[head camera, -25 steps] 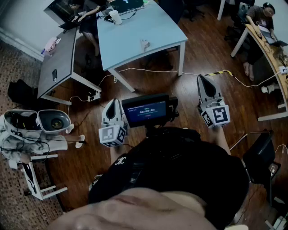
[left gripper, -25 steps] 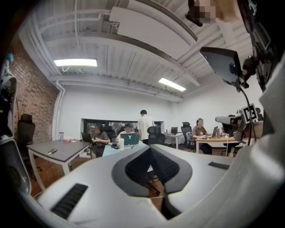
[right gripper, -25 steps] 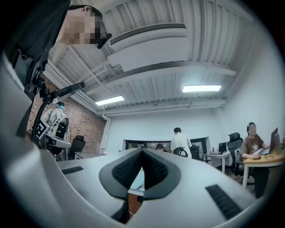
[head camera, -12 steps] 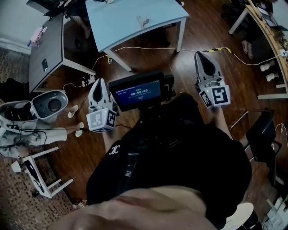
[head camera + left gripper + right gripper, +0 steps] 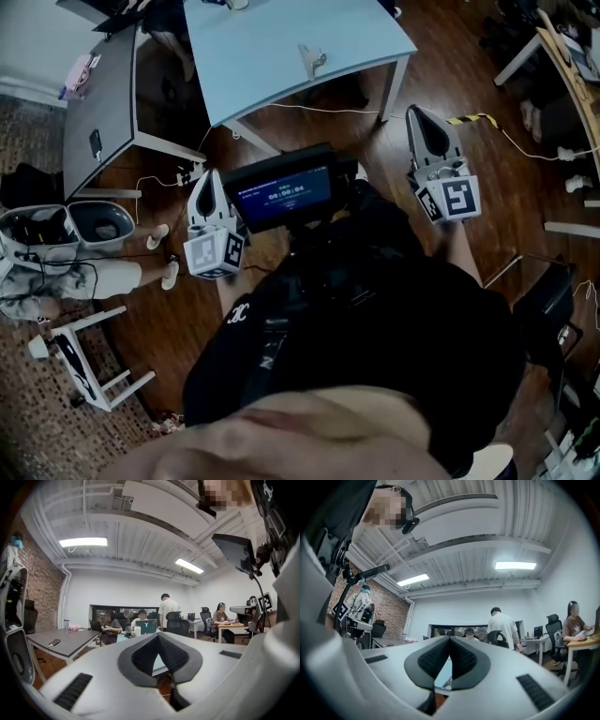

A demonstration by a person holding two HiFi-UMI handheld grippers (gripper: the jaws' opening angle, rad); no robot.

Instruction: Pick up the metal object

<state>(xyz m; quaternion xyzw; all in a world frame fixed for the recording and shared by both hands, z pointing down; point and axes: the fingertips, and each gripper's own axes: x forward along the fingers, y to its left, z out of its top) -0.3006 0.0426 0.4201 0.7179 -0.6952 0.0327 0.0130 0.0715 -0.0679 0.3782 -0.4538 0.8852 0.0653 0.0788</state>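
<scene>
The left hand-held gripper (image 5: 212,178) has its two jaws pressed together at the tips, with nothing between them, and the right hand-held gripper (image 5: 418,116) is closed and empty in the same way. The metal object (image 5: 312,60) lies on the light-blue table (image 5: 253,66), well ahead of both hand-held grippers — forward and to the right of the left one, forward and to the left of the right one. A small dark screen (image 5: 281,195) sits between the two.

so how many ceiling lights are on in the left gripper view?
2: the left light at upper left, the right light just right of centre. Others may be hidden behind the person at the right edge.
</scene>
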